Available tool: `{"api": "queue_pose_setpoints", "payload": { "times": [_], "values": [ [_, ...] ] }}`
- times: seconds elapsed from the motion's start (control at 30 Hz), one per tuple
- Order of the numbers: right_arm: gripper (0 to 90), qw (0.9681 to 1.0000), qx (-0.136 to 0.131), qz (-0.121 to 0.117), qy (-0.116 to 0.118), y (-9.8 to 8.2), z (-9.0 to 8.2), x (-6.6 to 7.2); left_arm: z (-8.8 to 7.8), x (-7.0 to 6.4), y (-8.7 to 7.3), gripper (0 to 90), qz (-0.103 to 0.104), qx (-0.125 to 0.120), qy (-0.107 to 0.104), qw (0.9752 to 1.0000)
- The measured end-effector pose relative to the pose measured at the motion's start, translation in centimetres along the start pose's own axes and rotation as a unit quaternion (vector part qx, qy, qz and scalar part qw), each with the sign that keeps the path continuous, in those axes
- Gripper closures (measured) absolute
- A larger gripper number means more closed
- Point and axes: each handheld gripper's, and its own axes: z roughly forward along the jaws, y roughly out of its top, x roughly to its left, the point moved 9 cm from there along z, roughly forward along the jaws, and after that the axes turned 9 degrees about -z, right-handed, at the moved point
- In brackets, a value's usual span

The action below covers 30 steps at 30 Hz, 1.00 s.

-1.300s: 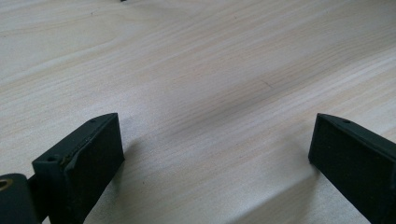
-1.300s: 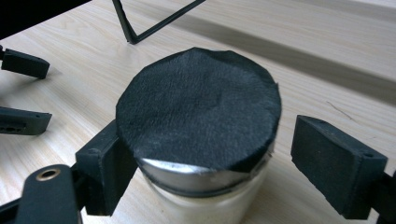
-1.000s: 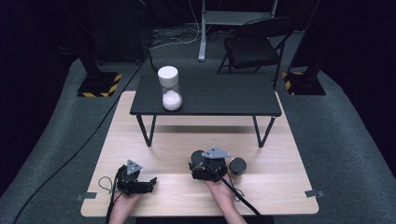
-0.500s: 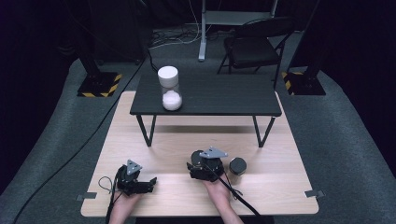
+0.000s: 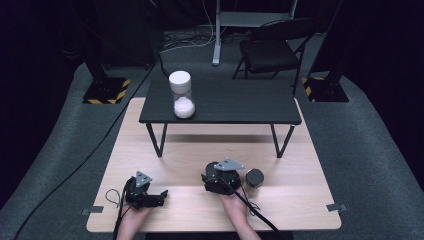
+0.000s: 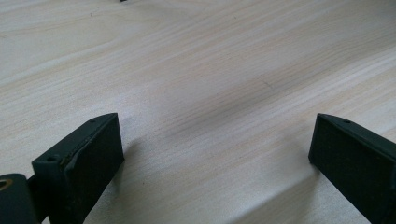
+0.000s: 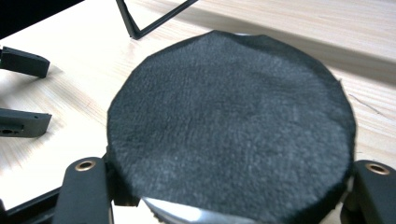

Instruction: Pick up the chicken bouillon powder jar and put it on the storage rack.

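My right gripper (image 5: 210, 183) is near the middle of the wooden table (image 5: 300, 200), shut on a round disc (image 7: 229, 126) with a black felt face and a shiny rim. The disc sits between the jaws, tilted toward the camera. A small black round cylinder (image 5: 254, 177) stands just right of this gripper. My left gripper (image 5: 160, 196) rests on the table at the front left, pointing right. It is open, and only bare wood lies between its jaws (image 6: 215, 149).
A low black table (image 5: 235, 102) stands across the far half of the wooden table; its thin legs (image 7: 140, 23) reach down to the wood. On it stands a clear jar (image 5: 181, 95) with a white lid and white powder. A chair (image 5: 270, 50) stands behind.
The right gripper has edged slightly to the left with the disc in it. The left gripper and the black cylinder have stayed where they were.
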Motion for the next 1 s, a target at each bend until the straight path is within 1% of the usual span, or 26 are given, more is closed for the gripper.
{"api": "queue_pose_setpoints", "payload": {
  "times": [0.4, 0.53, 0.77, 1.0],
  "values": [
    [30.3, 0.9999, -0.005, -0.003, 0.008, 0.7, -1.6, -0.1, 0.0, 0.0, 0.0, 2.7, 0.000, 0.000, 0.000, 1.0000],
    [30.4, 0.9999, -0.008, -0.005, 0.010, 1.3, -2.3, -0.1, 0.0, 0.0, 0.0, 2.7, 0.000, 0.000, 0.000, 1.0000],
    [30.4, 0.9997, -0.013, -0.017, 0.014, 2.2, -3.4, 0.1, 0.0, 0.0, 0.0, 2.7, 0.000, 0.000, 0.000, 1.0000],
    [30.5, 0.9995, -0.017, -0.023, 0.014, 3.0, -4.3, 0.0, 0.0, 0.0, 0.0, 2.7, 0.000, 0.000, 0.000, 1.0000]
  ]
}}
